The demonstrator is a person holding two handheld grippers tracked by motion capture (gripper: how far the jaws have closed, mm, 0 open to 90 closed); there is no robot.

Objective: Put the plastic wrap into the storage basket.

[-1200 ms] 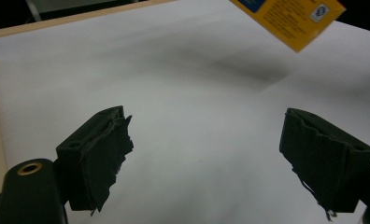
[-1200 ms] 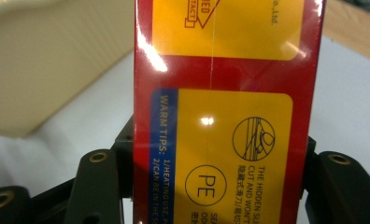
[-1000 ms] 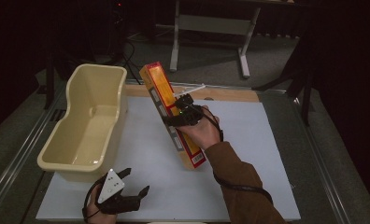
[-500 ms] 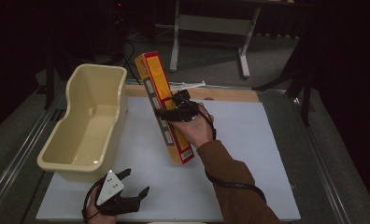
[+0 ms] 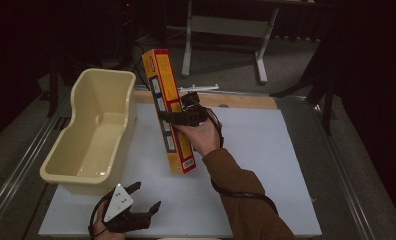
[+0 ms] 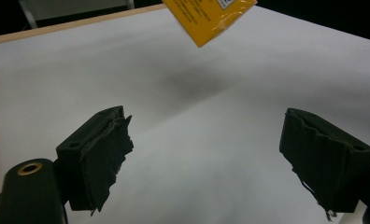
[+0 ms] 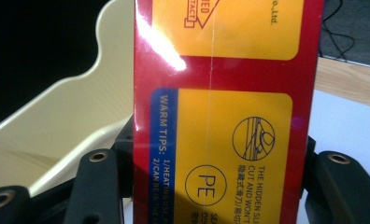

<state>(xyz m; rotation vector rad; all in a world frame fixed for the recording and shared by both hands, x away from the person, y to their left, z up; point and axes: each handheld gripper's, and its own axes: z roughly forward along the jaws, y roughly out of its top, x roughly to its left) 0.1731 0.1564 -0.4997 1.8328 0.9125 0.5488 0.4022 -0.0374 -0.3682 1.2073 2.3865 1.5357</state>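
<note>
A long red and yellow box [image 5: 168, 110] hangs tilted above the white table sheet [image 5: 266, 150], its top end leaning toward the far left. My right gripper [image 5: 178, 116] is shut on the box's middle. In the right gripper view the box [image 7: 225, 112] is squeezed between the two black jaws, with printed text facing the camera. My left gripper [image 5: 145, 196] rests low at the table's front left, open with nothing between its fingers. In the left gripper view the box's lower yellow corner [image 6: 209, 18] hangs ahead, above the sheet [image 6: 211, 121].
A cream plastic tub [image 5: 93, 132] stands empty along the left side of the sheet; its wall [image 7: 57, 126] shows just left of the held box. A wooden strip [image 5: 236, 100] borders the far edge. A metal stand [image 5: 226, 30] sits on the floor beyond.
My right gripper has lifted the box higher and carried it left toward the tub, turning it more upright. My left gripper has stayed in place, open.
</note>
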